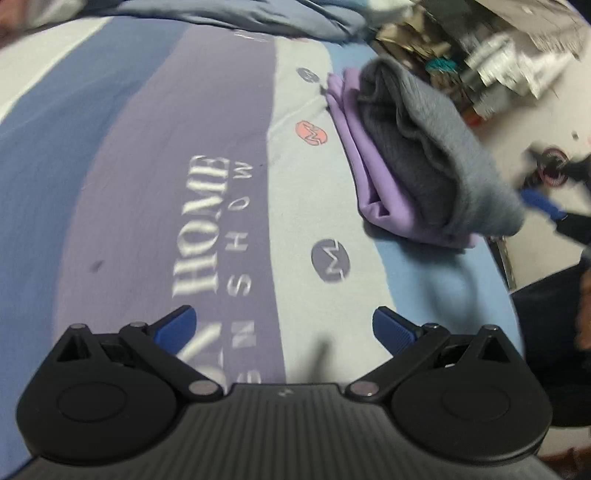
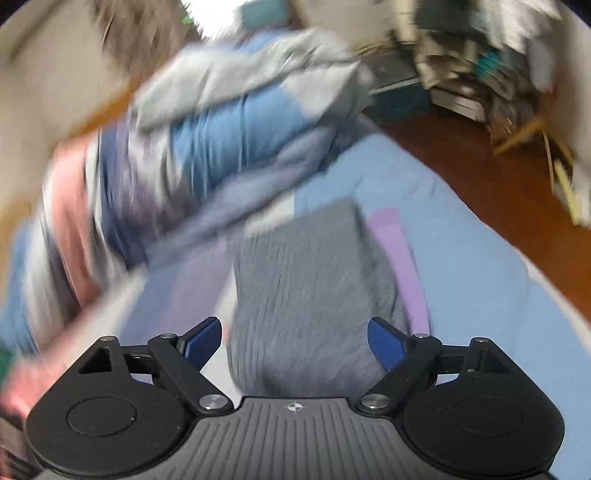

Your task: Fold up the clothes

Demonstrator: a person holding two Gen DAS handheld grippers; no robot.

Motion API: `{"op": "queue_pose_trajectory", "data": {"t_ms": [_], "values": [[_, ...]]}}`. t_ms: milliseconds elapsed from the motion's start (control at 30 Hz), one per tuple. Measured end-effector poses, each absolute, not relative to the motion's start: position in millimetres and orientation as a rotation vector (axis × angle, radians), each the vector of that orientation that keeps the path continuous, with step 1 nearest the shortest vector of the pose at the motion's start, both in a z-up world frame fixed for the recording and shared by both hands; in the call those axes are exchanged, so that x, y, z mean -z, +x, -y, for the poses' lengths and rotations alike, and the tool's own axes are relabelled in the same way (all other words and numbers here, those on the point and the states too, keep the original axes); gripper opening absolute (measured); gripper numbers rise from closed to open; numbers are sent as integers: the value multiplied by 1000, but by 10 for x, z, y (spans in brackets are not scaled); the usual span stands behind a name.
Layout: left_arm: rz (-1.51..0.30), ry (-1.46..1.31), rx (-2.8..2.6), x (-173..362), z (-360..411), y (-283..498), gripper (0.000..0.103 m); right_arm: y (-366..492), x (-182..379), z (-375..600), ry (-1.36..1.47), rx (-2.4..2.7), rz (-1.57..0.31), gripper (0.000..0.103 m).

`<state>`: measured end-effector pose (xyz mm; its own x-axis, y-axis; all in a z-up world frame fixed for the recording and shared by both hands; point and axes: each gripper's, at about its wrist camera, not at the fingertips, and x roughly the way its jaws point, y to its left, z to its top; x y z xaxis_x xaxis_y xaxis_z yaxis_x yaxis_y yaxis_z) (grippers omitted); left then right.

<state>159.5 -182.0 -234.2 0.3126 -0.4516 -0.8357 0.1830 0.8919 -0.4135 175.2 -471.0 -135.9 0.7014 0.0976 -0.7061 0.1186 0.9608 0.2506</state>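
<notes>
Much of the right wrist view is smeared by motion, so the heaped bedding (image 2: 207, 147) at the far side reads only as streaks of blue, grey and pink, and the clutter (image 2: 491, 74) past the reddish floor (image 2: 480, 177) cannot be made out item by item. The left wrist view is sharper at its centre, but its right rim is blurred; a dark shape with a blue tip (image 1: 543, 205) there may be the other gripper, though that is uncertain. The left gripper (image 1: 284, 326) hovers over the striped bedsheet (image 1: 147, 177) with its jaws spread wide and nothing between them. The right gripper (image 2: 294, 341) is likewise spread wide and holds nothing, with the folded grey garment (image 2: 306, 280) lying just ahead of and below its blue fingers. That grey garment (image 1: 436, 147) sits on top of a folded purple garment (image 1: 373, 192), whose edges stick out on the side nearest the sheet's lettering. The stack lies close to the right-hand edge of the bed, beside the pale floor (image 1: 517, 122). A broad stretch of sheet lies to the left of the stack, reaching back to a crumpled blue blanket (image 1: 240, 18).
</notes>
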Motion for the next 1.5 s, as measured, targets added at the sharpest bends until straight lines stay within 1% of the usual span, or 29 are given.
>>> {"op": "queue_pose_trajectory", "data": {"t_ms": [33, 67, 133, 167, 200, 233, 300, 333, 433, 600, 700, 800, 867, 967, 1033, 1167, 1267, 1367, 1500], "values": [[-1187, -244, 413, 2232, 1784, 1485, 103, 1794, 1471, 4623, 234, 24, -828, 93], [-1189, -225, 404, 2135, 1753, 1375, 103, 1847, 1606, 4579, 192, 42, -873, 94], [-1197, -186, 389, 1941, 1671, 1103, 103, 1881, 1748, 4604, 184, 83, -956, 95], [-1201, -166, 381, 1844, 1628, 963, 103, 1862, 1739, 4626, 204, 106, -964, 92], [-1208, -153, 373, 1763, 1581, 820, 103, 1795, 1645, 4642, 235, 130, -933, 90], [-1221, -145, 358, 1687, 1518, 651, 103, 1696, 1522, 4645, 261, 143, -899, 91], [-1257, -150, 310, 1596, 1400, 363, 103, 1499, 1281, 4617, 301, 143, -864, 95], [-1280, -156, 276, 1562, 1342, 229, 103, 1408, 1196, 4581, 308, 141, -881, 99], [-1338, -169, 157, 1450, 1145, -132, 103, 1140, 1031, 4412, 300, 103, -987, 99], [-1359, -136, 31, 1071, 996, -592, 103, 311, 1141, 4095, 302, -11, -1159, 99], [-1377, -55, -13, 876, 1022, -703, 103, -76, 1230, 3945, 305, -48, -1275, 99], [-1389, -5, -50, 710, 1043, -748, 103, -303, 1139, 3832, 261, -81, -1344, 99], [-1388, 24, -45, 612, 1141, -716, 103, -307, 968, 3784, 176, -77, -1358, 100], [-1367, 107, -38, 436, 1407, -595, 103, -263, 604, 3827, 122, -48, -1308, 101], [-1325, 148, -12, 260, 1619, -521, 103, -229, 336, 3882, 137, -41, -1263, 103], [-1226, 168, 89, -183, 2030, -365, 103, -182, -221, 3964, 141, -15, -1174, 103], [-1174, 158, 151, -467, 2194, -298, 103, -181, -592, 3993, 111, 20, -1092, 103], [-1135, 158, 186, -710, 2298, -266, 103, -202, -829, 4036, 157, 60, -1024, 103], [-1141, 163, 194, -849, 2284, -205, 103, -224, -943, 3987, 114, 149, -1016, 103]]}}
